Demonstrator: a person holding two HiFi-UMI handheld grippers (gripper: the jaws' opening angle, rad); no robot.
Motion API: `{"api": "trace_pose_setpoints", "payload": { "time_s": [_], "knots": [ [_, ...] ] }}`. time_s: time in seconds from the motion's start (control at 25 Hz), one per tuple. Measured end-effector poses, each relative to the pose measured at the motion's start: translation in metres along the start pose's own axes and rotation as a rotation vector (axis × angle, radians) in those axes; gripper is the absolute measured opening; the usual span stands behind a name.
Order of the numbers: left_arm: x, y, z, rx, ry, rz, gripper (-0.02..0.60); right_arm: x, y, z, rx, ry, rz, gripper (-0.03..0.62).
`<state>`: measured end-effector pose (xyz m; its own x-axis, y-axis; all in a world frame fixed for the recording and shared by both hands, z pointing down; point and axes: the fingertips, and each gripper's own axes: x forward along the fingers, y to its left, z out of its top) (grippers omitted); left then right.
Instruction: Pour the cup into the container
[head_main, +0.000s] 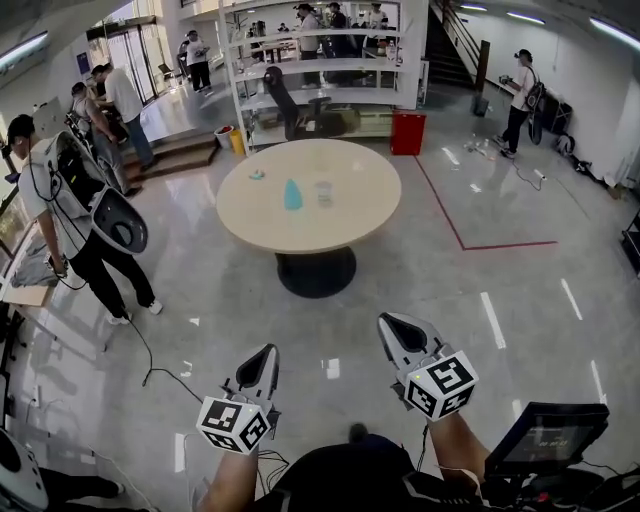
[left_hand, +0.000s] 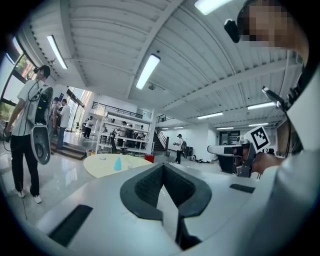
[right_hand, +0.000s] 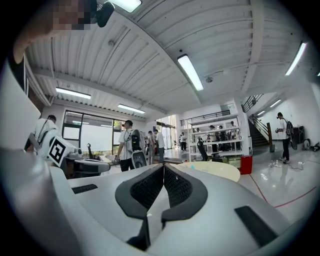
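Far ahead stands a round beige table (head_main: 300, 225). On it are a light blue cone-shaped cup (head_main: 292, 194), a clear container (head_main: 324, 193) just right of it, and a small blue item (head_main: 257, 174) further left. My left gripper (head_main: 268, 350) and right gripper (head_main: 388, 322) are held level over the floor, well short of the table. Both are shut with nothing between the jaws. The left gripper view shows its closed jaws, the table (left_hand: 107, 165) and the blue cup (left_hand: 117, 163) in the distance. In the right gripper view the table (right_hand: 220, 170) lies beyond the shut jaws.
A person with a backpack rig (head_main: 60, 200) stands left of the table, and more people are by the doors. A white shelf unit (head_main: 320, 70) and a red bin (head_main: 407, 133) stand behind the table. Red tape (head_main: 455, 225) marks the floor. A monitor (head_main: 550, 435) sits at lower right.
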<state>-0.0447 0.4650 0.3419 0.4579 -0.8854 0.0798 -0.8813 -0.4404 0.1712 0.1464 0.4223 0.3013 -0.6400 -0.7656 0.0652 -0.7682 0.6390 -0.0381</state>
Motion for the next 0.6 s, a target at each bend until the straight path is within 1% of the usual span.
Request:
{"api": "trace_pose_setpoints", "payload": {
  "time_s": [0.12,0.24,0.36,0.52,0.6],
  "knots": [
    [0.05,0.001,0.006,0.011,0.003,-0.002,-0.001,0.025,-0.04,0.008,-0.025,-0.012,0.027,0.006],
    [0.087,0.003,0.013,0.02,0.009,-0.008,0.0,0.049,-0.074,0.006,-0.012,-0.004,0.026,0.006],
    [0.11,0.009,0.017,0.025,0.024,-0.006,0.0,0.067,-0.093,0.002,0.008,0.003,0.031,0.006],
    [0.145,0.03,0.014,0.005,0.041,0.006,0.0,0.097,-0.114,-0.001,-0.05,0.011,0.019,0.006],
    [0.167,0.046,0.012,-0.004,0.043,-0.001,0.0,0.118,-0.125,-0.004,-0.051,0.011,0.01,0.006]
  ]
}}
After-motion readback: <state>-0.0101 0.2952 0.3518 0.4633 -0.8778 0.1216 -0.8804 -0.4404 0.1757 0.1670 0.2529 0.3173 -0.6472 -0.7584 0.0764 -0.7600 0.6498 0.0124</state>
